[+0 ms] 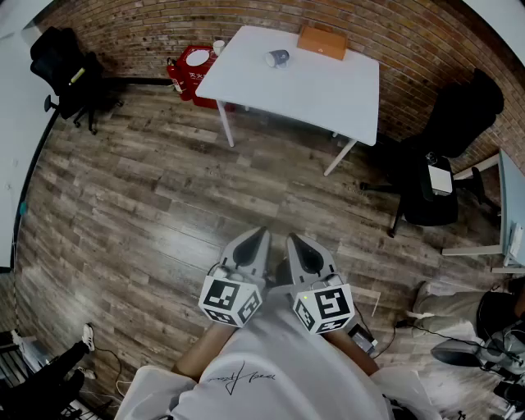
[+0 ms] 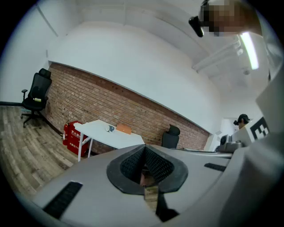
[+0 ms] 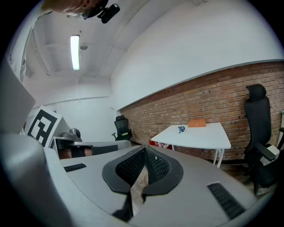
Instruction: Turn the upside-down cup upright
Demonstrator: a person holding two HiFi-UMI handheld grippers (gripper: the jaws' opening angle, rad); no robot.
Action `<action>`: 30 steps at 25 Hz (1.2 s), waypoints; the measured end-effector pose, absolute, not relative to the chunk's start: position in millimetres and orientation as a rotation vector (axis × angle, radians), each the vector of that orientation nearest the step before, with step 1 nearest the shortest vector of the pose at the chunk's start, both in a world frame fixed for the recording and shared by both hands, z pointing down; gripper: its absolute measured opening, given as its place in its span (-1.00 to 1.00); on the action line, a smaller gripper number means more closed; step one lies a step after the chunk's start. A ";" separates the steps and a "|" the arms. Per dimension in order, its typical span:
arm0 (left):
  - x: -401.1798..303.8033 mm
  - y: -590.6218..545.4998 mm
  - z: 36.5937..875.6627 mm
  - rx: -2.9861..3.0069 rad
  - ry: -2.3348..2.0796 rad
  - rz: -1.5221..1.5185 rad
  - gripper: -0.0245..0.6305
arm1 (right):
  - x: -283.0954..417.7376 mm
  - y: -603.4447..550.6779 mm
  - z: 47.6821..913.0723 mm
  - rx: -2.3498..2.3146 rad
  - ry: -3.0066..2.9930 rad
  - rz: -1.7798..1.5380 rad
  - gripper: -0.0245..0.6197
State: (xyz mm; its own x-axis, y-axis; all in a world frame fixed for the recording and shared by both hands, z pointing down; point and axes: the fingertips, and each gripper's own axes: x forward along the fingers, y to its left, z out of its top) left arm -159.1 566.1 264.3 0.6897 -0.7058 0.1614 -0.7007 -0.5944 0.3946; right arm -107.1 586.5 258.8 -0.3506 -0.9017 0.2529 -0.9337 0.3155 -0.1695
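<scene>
The left claw and the right claw are held closed and empty, side by side above the person's white shirt. The cup is seen well apart on the white table, near a brown box. Which way up the cup lies cannot be made out, as it is too small.

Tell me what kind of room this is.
Probably an office or lab workspace: black swivel office chairs, a white table against a brick wall, and a wood-plank floor.
</scene>
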 end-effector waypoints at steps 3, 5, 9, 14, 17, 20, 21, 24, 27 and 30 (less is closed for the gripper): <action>-151.4 563.4 265.3 2.502 -1.064 0.007 -0.90 | -105.6 580.1 258.1 1.736 -2.461 0.419 -0.86; -148.0 562.6 263.1 2.524 -1.049 0.014 -0.90 | -104.7 578.8 256.4 1.752 -2.460 0.407 -0.86; -150.7 565.2 260.3 2.552 -1.060 0.017 -0.90 | -113.4 581.0 258.7 1.715 -2.479 0.400 -0.86; -165.0 562.7 263.9 2.531 -1.078 0.000 -0.90 | -130.5 575.9 259.9 1.657 -2.543 0.434 -0.86; -170.5 558.1 266.3 2.522 -1.091 0.013 -0.90 | -134.1 568.6 261.5 1.642 -2.560 0.471 -0.86; -167.8 549.7 266.7 2.517 -1.087 0.008 -0.90 | -133.1 558.3 263.5 1.627 -2.571 0.494 -0.86; -165.9 545.4 267.1 2.511 -1.082 0.007 -0.90 | -131.7 554.1 264.2 1.624 -2.573 0.498 -0.86; -160.0 532.2 269.1 2.494 -1.072 0.012 -0.90 | -126.2 542.0 264.2 1.613 -2.589 0.493 -0.86; -154.4 519.2 269.4 2.485 -1.068 0.005 -0.90 | -118.7 529.5 262.9 1.624 -2.605 0.472 -0.86; -145.5 505.7 269.0 2.490 -1.059 0.008 -0.90 | -108.7 514.9 262.0 1.632 -2.602 0.460 -0.86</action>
State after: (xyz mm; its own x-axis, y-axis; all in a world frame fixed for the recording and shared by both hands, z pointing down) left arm -145.5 505.7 269.0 0.7078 -0.6855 0.1705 -0.6881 -0.6145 0.3858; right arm -108.7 514.9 262.0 -0.4475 -0.8748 0.1854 -0.8854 0.4043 -0.2295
